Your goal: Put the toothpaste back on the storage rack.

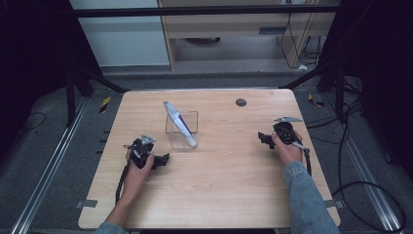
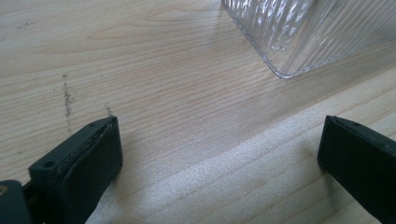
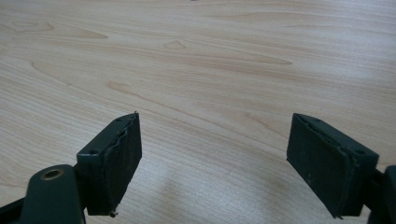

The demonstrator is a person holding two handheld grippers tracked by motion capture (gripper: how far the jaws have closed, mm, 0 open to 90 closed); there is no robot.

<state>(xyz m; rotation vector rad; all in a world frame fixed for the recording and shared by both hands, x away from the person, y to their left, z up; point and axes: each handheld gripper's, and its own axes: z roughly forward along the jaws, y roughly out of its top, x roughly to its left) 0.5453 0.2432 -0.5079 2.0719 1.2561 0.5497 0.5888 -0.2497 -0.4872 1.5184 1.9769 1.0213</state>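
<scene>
Between both claws, clear box (image 1: 181, 129) near left claw (image 1: 164, 160), apart

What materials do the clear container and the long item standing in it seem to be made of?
The clear container looks like transparent plastic or glass; the left gripper view shows fine ribbing and a glossy, rounded corner. The long item leaning out of it seems a flat grey pouch or tube with a purple patch, probably plastic or foil; it is too small to tell.

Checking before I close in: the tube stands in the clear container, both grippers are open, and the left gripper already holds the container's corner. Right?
Not quite. The left gripper holds nothing: in the left gripper view its open jaws stand apart over bare table, short of the clear container. The rest holds.
</scene>
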